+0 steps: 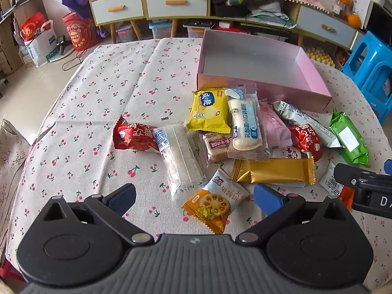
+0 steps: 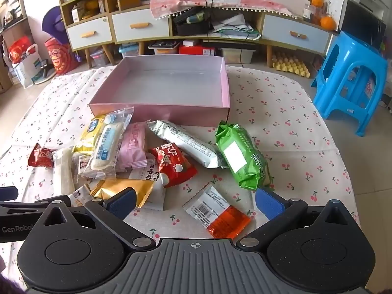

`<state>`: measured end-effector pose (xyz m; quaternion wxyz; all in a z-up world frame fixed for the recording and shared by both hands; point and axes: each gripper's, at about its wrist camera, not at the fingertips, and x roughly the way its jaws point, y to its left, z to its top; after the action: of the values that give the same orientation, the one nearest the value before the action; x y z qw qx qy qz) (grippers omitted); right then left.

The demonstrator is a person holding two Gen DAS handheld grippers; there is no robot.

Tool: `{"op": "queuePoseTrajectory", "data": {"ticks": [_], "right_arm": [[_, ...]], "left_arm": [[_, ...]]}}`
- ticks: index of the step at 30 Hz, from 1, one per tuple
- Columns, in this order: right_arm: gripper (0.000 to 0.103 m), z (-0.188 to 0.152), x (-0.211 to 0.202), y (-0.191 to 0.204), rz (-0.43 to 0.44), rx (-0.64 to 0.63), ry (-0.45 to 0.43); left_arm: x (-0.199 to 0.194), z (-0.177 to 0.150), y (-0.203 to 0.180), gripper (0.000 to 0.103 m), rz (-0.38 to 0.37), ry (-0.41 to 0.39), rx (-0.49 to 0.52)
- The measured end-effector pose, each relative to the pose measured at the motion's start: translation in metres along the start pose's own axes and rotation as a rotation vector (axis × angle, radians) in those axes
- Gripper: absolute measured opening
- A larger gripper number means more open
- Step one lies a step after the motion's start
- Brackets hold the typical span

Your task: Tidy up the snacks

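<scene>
both tools spread wide, empty: left tool (image 1: 194, 199) above lotus-root snack packet (image 1: 215, 202), right tool (image 2: 196, 202) above orange-white packet (image 2: 218, 212).

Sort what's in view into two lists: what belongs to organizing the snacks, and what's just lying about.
Part of the job:
- pink box, nothing in it yet
- snack pile in front of it, e.g. green packet, gold packet, yellow packet, orange-ended packet
- left tongs and right tongs, both open

Just lying about:
- blue stool
- cabinet drawers
- oranges
- red bags

Wooden sideboard (image 2: 171, 27), blue stool (image 2: 352, 83), tiled floor (image 2: 355, 152)
</scene>
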<state>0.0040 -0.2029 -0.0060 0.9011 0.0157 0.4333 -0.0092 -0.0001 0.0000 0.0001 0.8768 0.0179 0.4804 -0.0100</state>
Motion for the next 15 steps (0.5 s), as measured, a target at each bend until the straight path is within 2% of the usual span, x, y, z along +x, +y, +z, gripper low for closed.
{"op": "queuePoseTrajectory", "data": {"ticks": [15], "right_arm": [[0.103, 0.0018, -0.0007, 0.0018, -0.009, -0.011, -0.004]], "left_arm": [[-0.0041, 0.0024, -0.0023, 0.103, 0.003, -0.003, 0.002]]}}
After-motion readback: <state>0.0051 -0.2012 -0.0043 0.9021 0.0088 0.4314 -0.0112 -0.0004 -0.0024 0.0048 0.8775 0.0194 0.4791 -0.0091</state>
